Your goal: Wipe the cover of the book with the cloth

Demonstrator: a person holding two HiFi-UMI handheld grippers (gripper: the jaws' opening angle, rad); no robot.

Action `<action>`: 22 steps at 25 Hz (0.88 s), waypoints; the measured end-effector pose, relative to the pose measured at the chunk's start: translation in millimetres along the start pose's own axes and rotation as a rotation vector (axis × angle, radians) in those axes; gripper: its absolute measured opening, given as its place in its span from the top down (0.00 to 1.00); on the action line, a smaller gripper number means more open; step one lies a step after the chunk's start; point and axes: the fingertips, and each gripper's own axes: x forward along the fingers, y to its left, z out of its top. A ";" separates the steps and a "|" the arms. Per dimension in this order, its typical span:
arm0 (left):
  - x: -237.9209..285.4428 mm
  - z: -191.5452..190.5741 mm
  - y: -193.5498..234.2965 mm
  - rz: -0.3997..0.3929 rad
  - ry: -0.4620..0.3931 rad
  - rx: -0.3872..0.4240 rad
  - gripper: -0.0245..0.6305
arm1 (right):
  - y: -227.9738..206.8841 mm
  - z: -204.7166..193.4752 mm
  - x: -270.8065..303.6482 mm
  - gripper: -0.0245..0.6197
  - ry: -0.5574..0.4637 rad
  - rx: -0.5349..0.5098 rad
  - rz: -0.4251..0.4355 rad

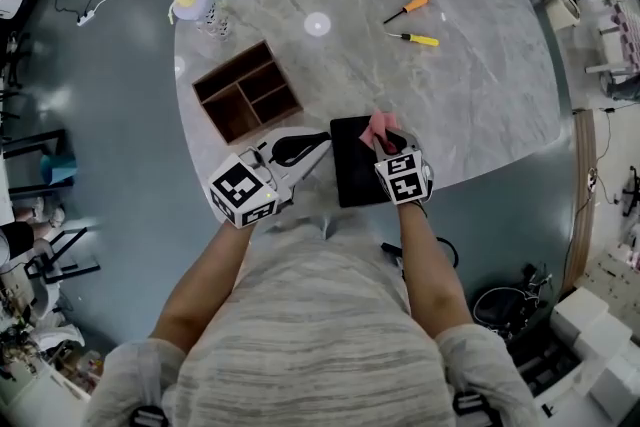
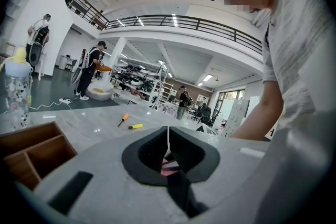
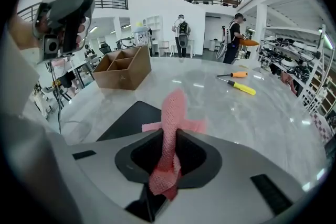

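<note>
A black book (image 1: pixel 352 177) lies at the near edge of the marble table (image 1: pixel 470 95). A pink mesh cloth (image 1: pixel 381 127) sticks up from my right gripper (image 1: pixel 387 145), which is shut on it over the book's far right part. In the right gripper view the cloth (image 3: pixel 171 118) rises between the jaws, with the book (image 3: pixel 126 120) just ahead and to the left. My left gripper (image 1: pixel 312 145) is beside the book's left edge. Its jaws are pressed together in the left gripper view (image 2: pixel 168 136), with nothing seen held between them.
A wooden compartment box (image 1: pixel 247 90) stands left of the book. A baby bottle with a yellow cap (image 1: pixel 198 7) is at the far left corner. An orange screwdriver (image 1: pixel 408 7) and a yellow one (image 1: pixel 415 38) lie at the far right. People stand in the background hall.
</note>
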 end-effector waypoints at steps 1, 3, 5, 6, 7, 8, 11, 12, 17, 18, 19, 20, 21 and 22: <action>-1.8 -0.1 0.4 0.003 0.001 -0.001 0.93 | 1.8 2.3 1.1 0.86 -0.001 0.003 0.000; -5.3 -0.3 1.4 0.008 0.002 -0.005 0.93 | 7.5 6.2 5.2 0.86 -0.002 -0.001 0.008; -8.0 -1.7 2.2 0.011 0.003 -0.007 0.93 | 18.4 12.8 8.8 0.86 -0.004 -0.006 0.028; -9.2 -2.5 2.1 0.010 0.003 -0.008 0.93 | 25.1 16.2 10.5 0.86 -0.008 -0.009 0.041; -10.4 -3.3 1.8 0.008 0.003 -0.007 0.93 | 31.9 18.9 12.4 0.86 -0.010 -0.011 0.053; -11.7 -3.7 1.5 0.006 0.003 -0.006 0.93 | 39.0 21.1 14.4 0.86 -0.012 -0.014 0.066; -15.7 -3.4 1.6 0.001 0.001 -0.008 0.93 | 63.1 28.9 20.2 0.86 -0.015 -0.034 0.113; -17.0 -3.2 1.8 -0.001 0.001 -0.009 0.93 | 72.0 31.7 22.2 0.86 -0.018 -0.049 0.132; -18.8 -3.5 2.3 -0.007 0.012 0.000 0.93 | 106.3 35.2 25.0 0.86 -0.022 -0.104 0.222; -18.4 -3.4 2.2 -0.010 0.013 0.002 0.93 | 108.9 33.5 23.6 0.86 -0.023 -0.099 0.233; -18.1 -3.2 2.2 -0.013 0.013 0.003 0.93 | 111.3 31.1 21.8 0.86 -0.022 -0.091 0.244; -18.0 -3.0 2.2 -0.017 0.013 0.003 0.93 | 114.1 28.0 19.6 0.86 -0.019 -0.087 0.257; -17.8 -3.1 1.9 -0.021 0.013 0.002 0.93 | 117.0 24.3 17.1 0.86 -0.015 -0.092 0.270; -17.4 -3.3 1.4 -0.025 0.013 0.002 0.93 | 119.0 20.5 14.7 0.86 -0.012 -0.105 0.280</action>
